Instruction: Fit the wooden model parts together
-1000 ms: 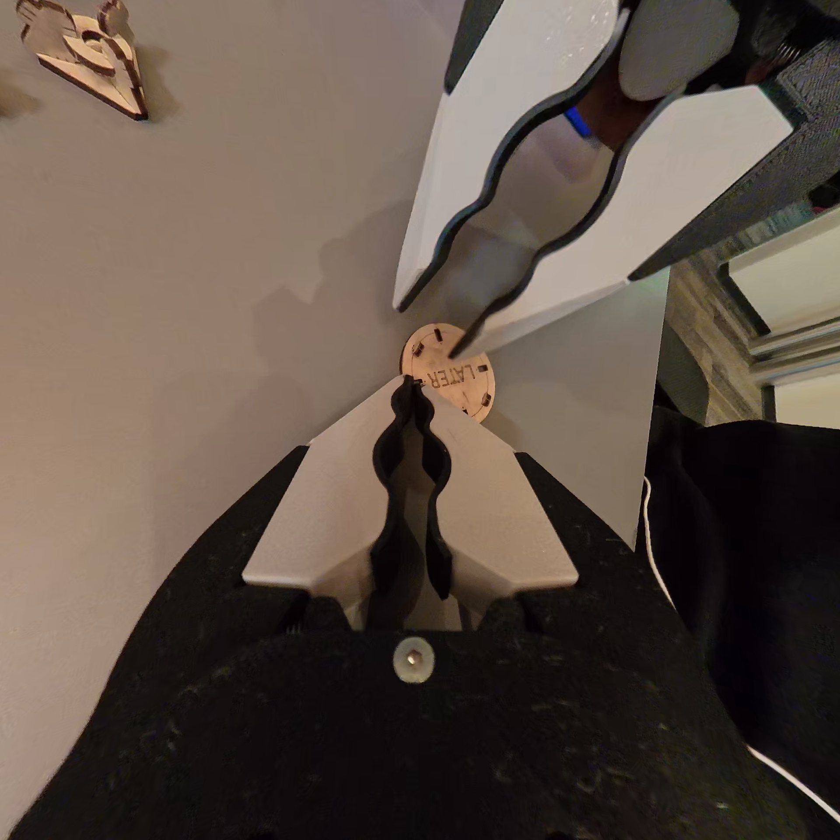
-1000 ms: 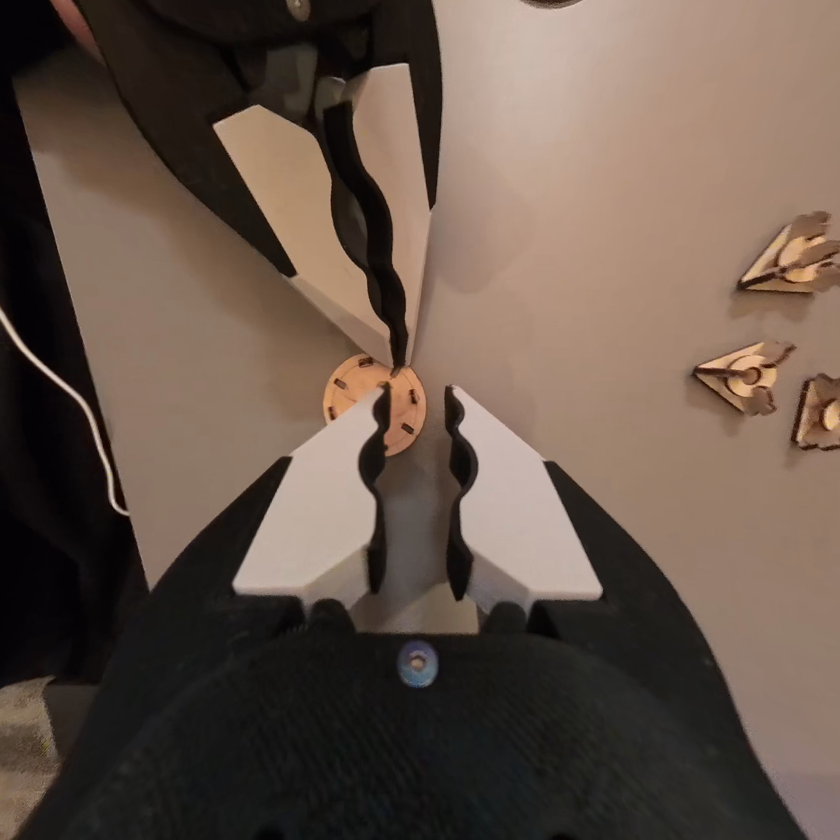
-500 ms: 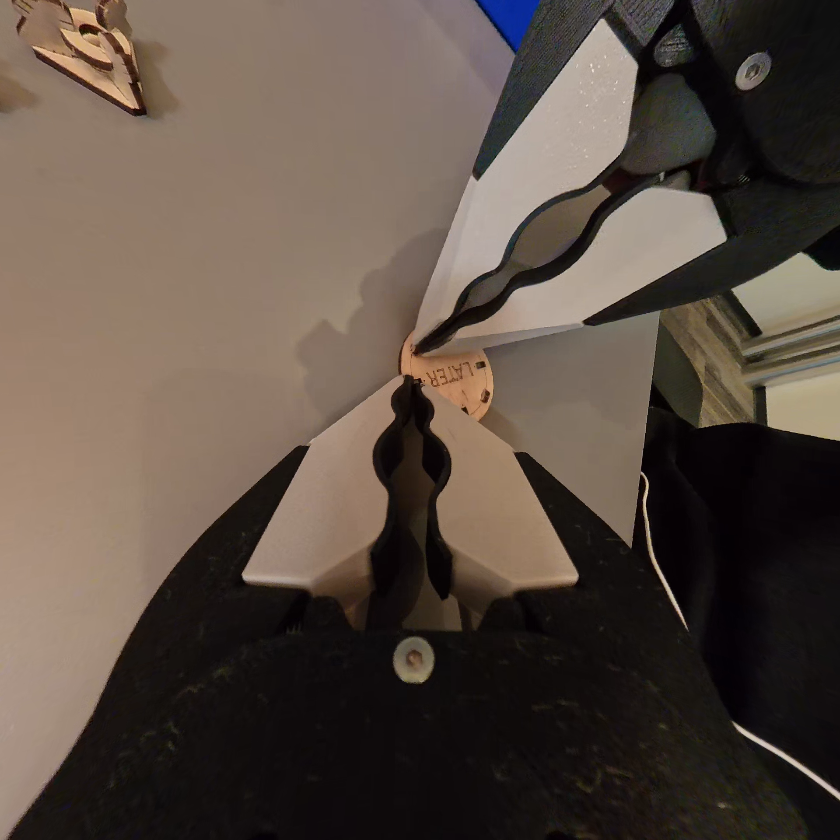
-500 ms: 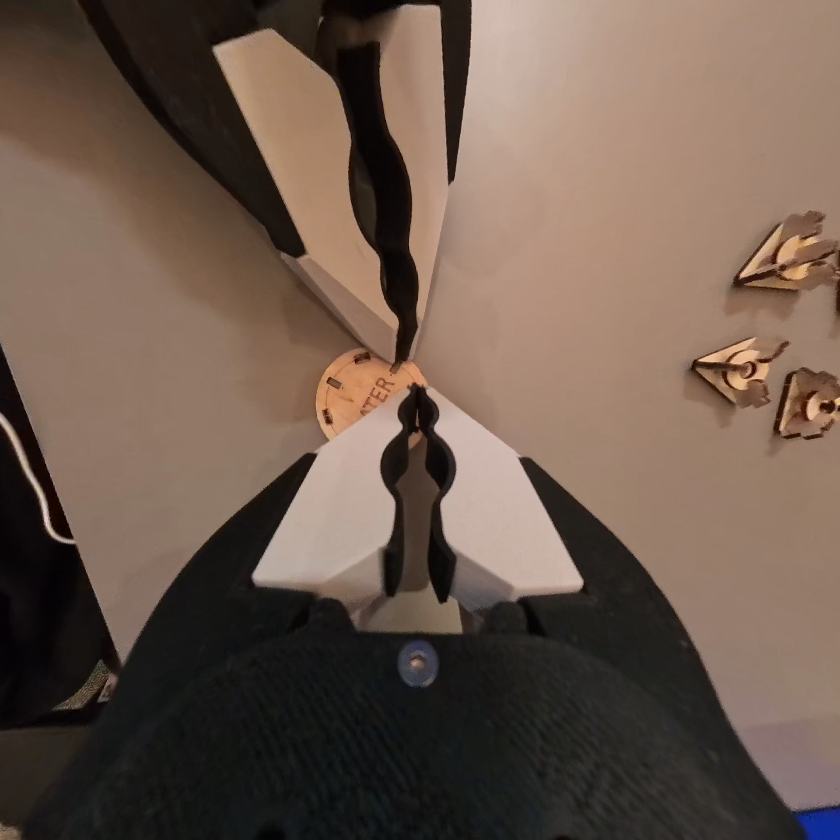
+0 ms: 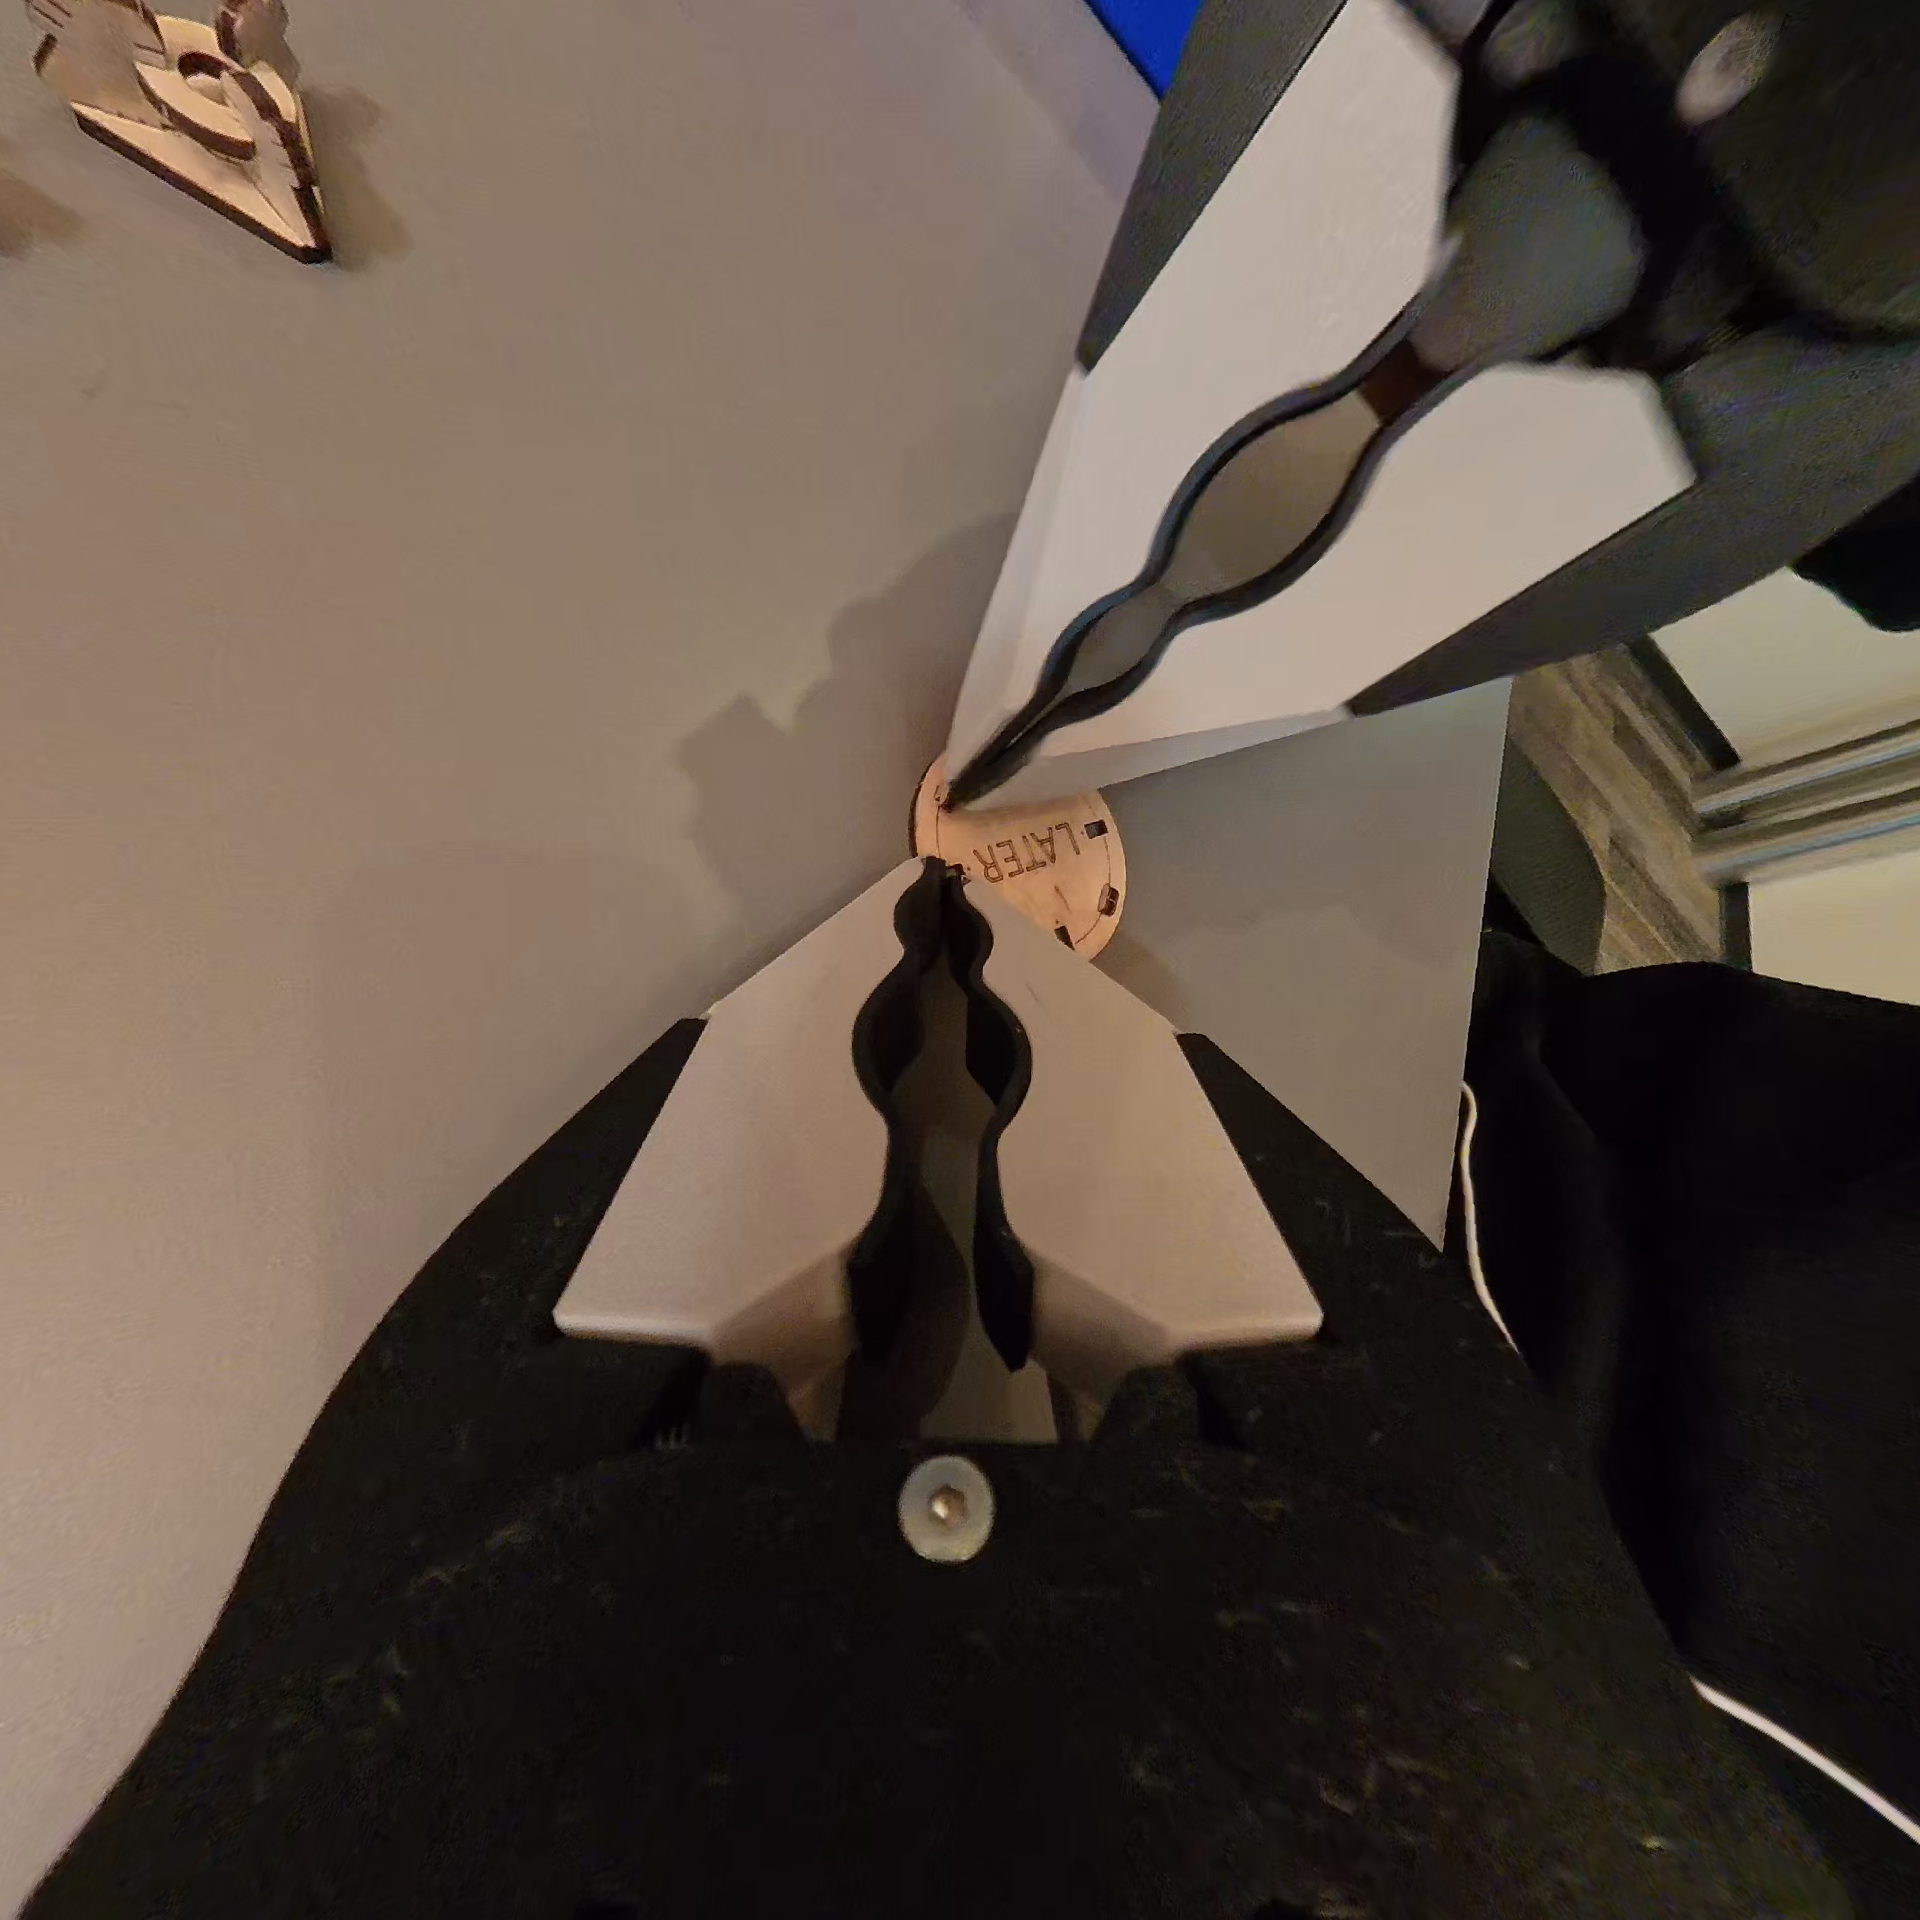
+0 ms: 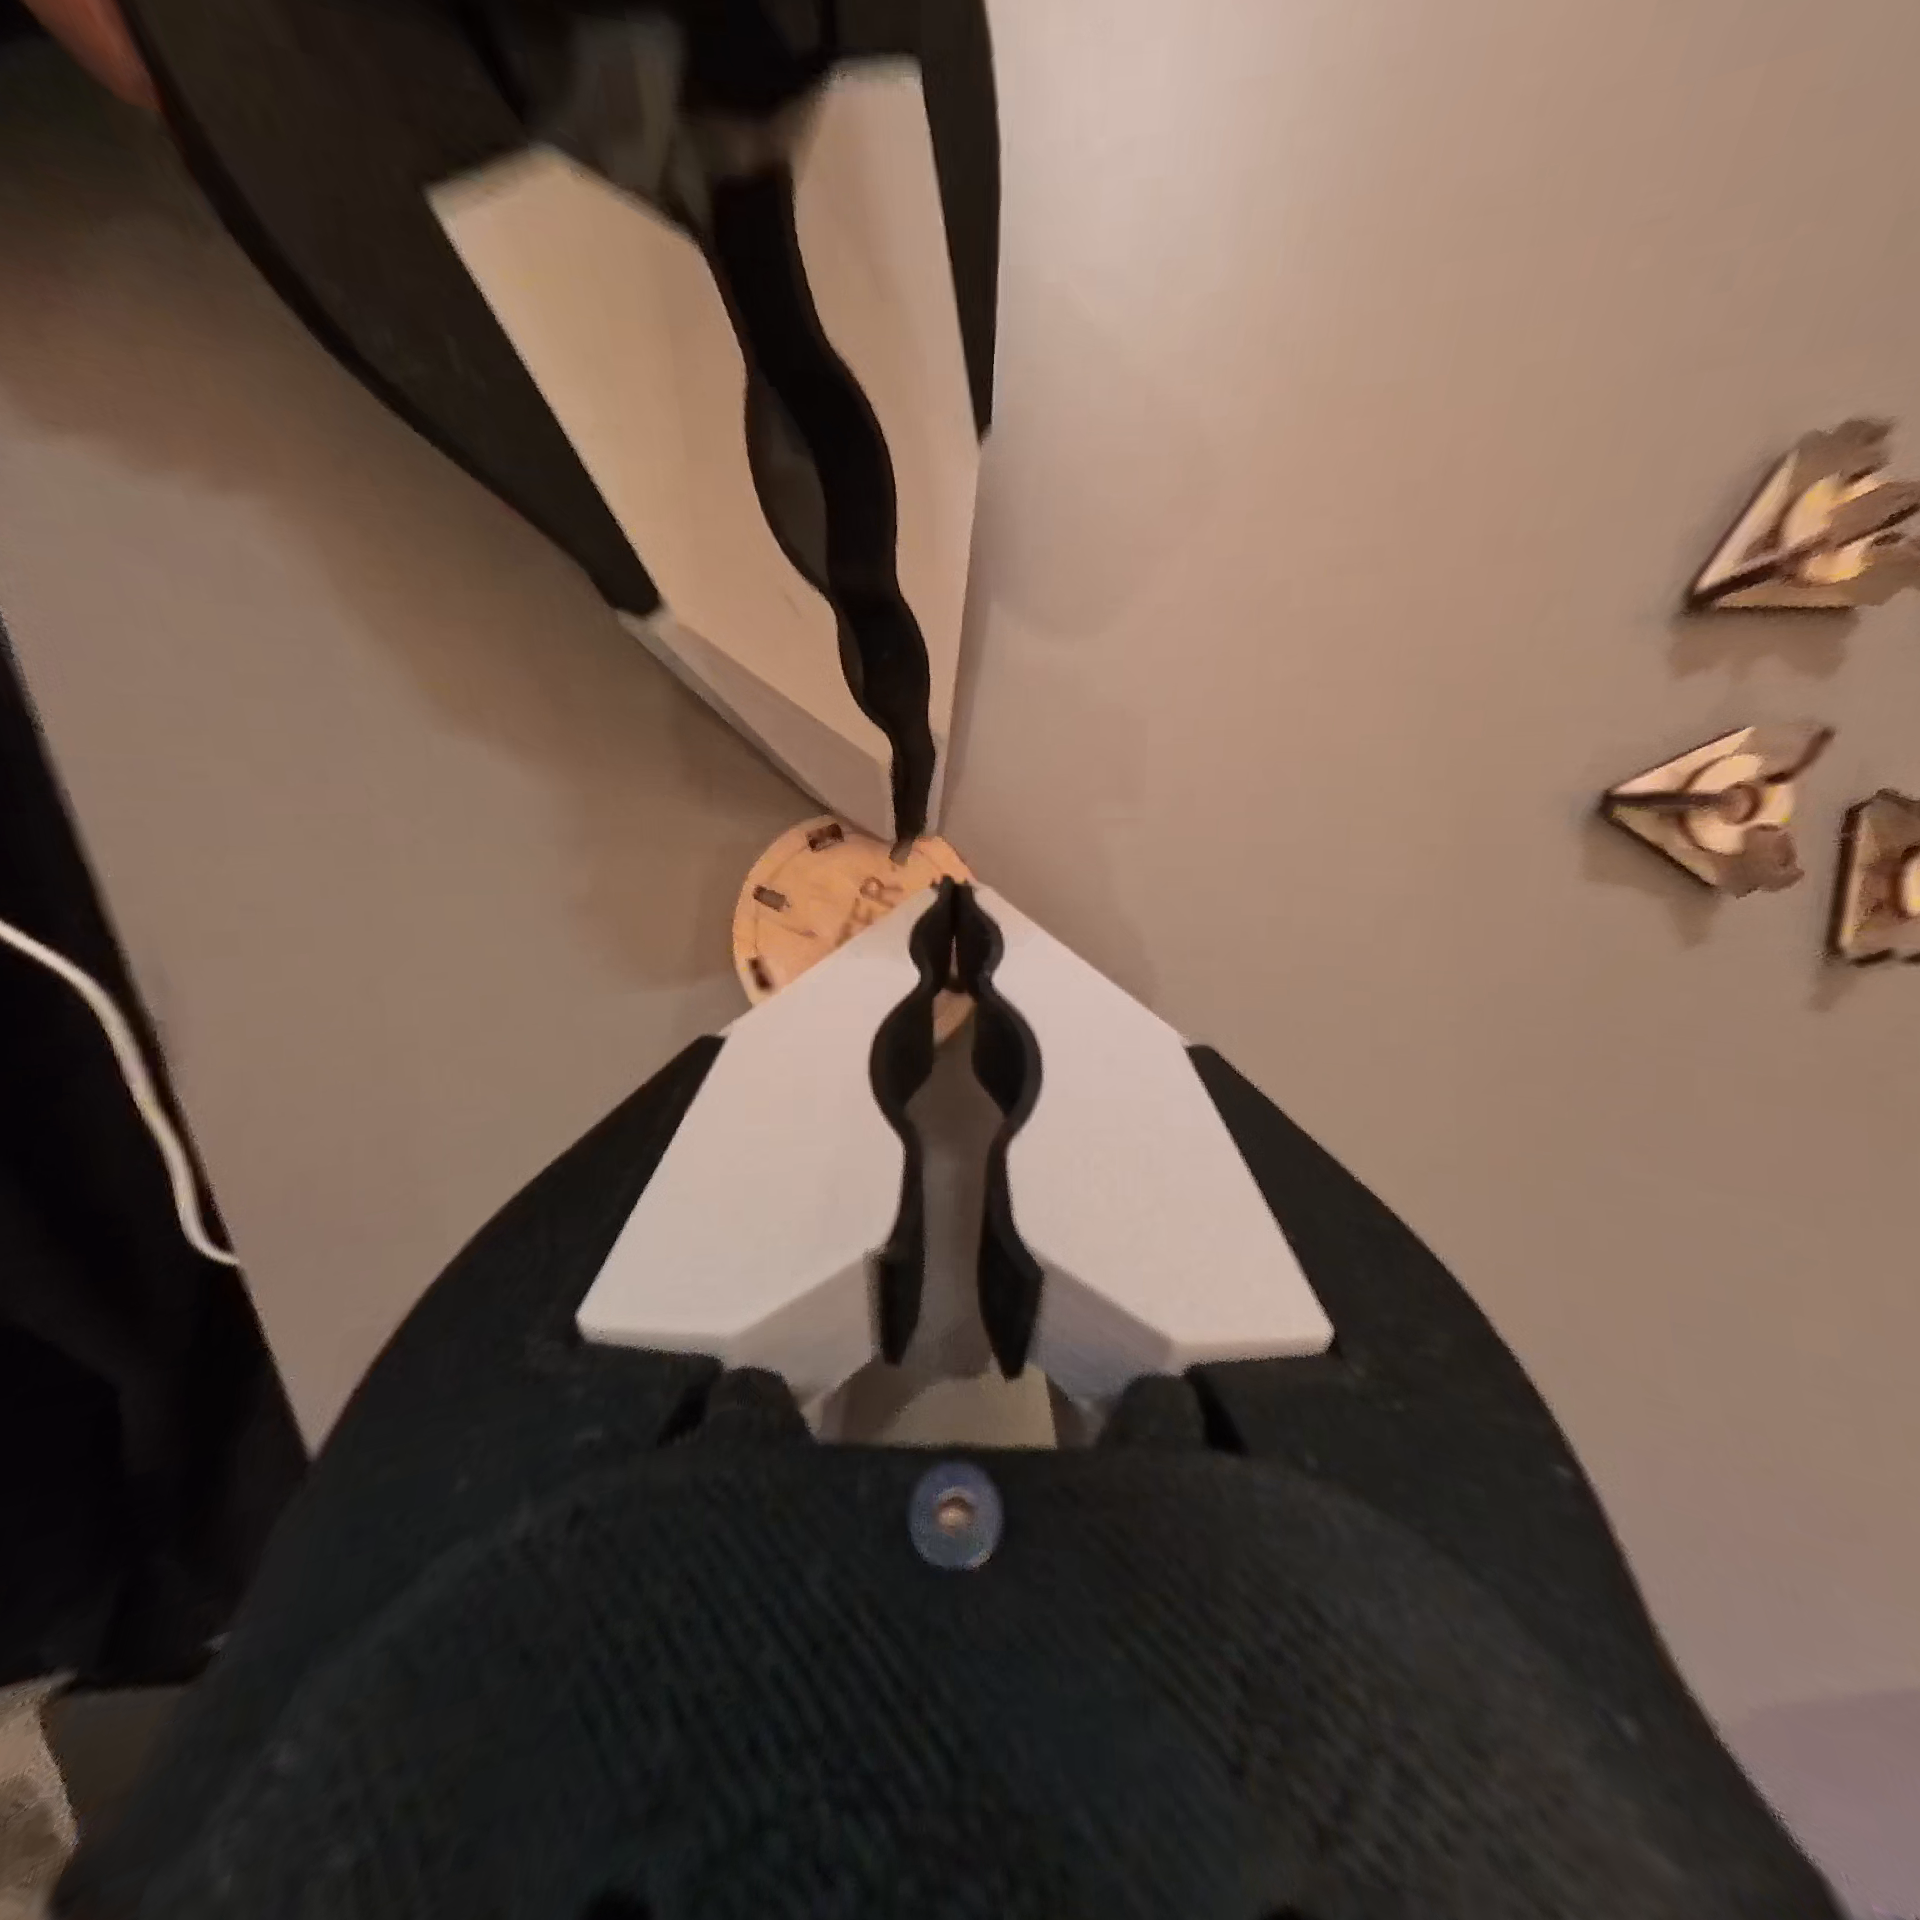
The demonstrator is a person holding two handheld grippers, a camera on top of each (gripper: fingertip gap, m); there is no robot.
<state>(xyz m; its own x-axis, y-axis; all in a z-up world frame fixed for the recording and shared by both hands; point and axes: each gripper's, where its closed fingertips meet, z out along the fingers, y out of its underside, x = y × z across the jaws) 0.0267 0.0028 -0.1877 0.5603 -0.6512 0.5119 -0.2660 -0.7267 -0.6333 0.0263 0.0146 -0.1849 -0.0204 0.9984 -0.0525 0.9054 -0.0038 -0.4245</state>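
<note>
A round wooden disc (image 5: 1049, 862) with small slots and engraved writing lies flat on the grey table (image 5: 416, 727). My left gripper (image 5: 940, 871) is shut, and its tips touch the disc's left rim. My right gripper (image 5: 951, 795) comes in from the upper right, also shut, with its tips on the disc close to the left one's. In the right wrist view my right gripper (image 6: 954, 888) is shut over the disc (image 6: 800, 904). There the left gripper (image 6: 904, 842) points down onto the disc from above. Neither gripper has anything between its pads.
Several small triangular wooden pieces (image 6: 1704, 821) lie at the right of the table (image 6: 1351, 520), and one (image 5: 208, 156) shows at the far left in the left wrist view. The table's edge (image 5: 1455, 935) runs close by the disc. Beyond it is dark clothing with a white cord (image 5: 1662, 1247). Left and right tips are no more than a few centimetres apart.
My right gripper's jaws closed about a second ago, and it swung round so that its shut tips rest on the disc. The left gripper stayed shut in place.
</note>
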